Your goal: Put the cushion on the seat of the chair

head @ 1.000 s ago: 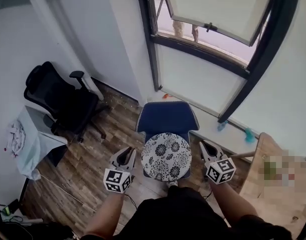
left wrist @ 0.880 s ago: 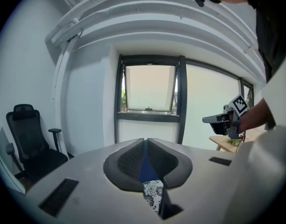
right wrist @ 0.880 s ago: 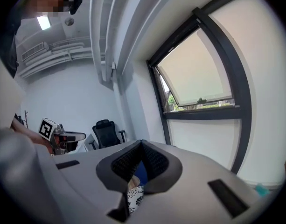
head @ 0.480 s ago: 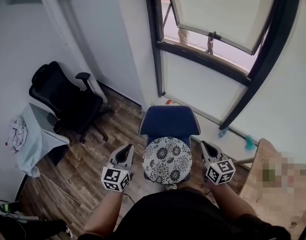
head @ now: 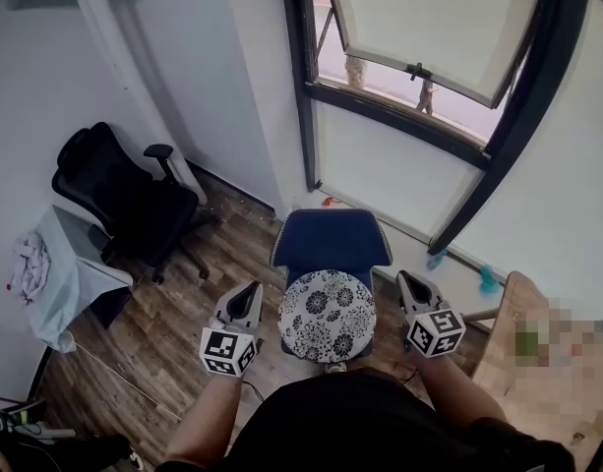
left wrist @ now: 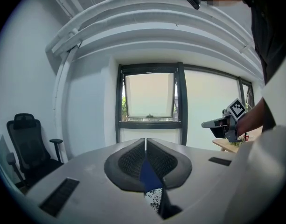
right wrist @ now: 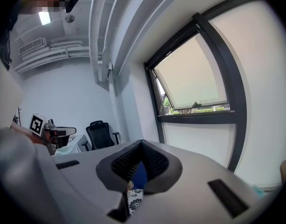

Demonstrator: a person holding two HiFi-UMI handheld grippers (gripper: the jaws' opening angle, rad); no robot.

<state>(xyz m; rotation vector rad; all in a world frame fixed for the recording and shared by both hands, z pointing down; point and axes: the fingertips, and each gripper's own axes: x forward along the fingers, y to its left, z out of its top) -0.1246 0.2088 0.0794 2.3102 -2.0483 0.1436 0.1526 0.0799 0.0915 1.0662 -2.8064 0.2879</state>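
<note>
The left gripper (left wrist: 145, 142) is closed. In its own view the two ribbed pads meet along a straight seam with nothing caught between them. Through the small opening below the seam only a slice of blue and a bit of flowered fabric show, both well beyond the jaws. The right gripper (right wrist: 142, 144) is closed in the same way, its pads pressed together and empty, with the same blue and flowered scrap showing under them. Both point roughly level toward the window (head: 419, 37). In the head view they sit one on each side of the cushion (head: 327, 315), near its edges but apart from it, neither touching it. The cushion is round, white with black flowers, and lies flat on the seat of the blue chair (head: 331, 242). It covers most of the seat, and the chair's back rises behind it toward the window wall. A black office chair (head: 119, 200) stands well off to the left on the wooden floor (head: 178, 308), beside a small table (head: 73, 254) with a pale cloth on it. The corner of a wooden table (head: 522, 337) shows at the right.
</note>
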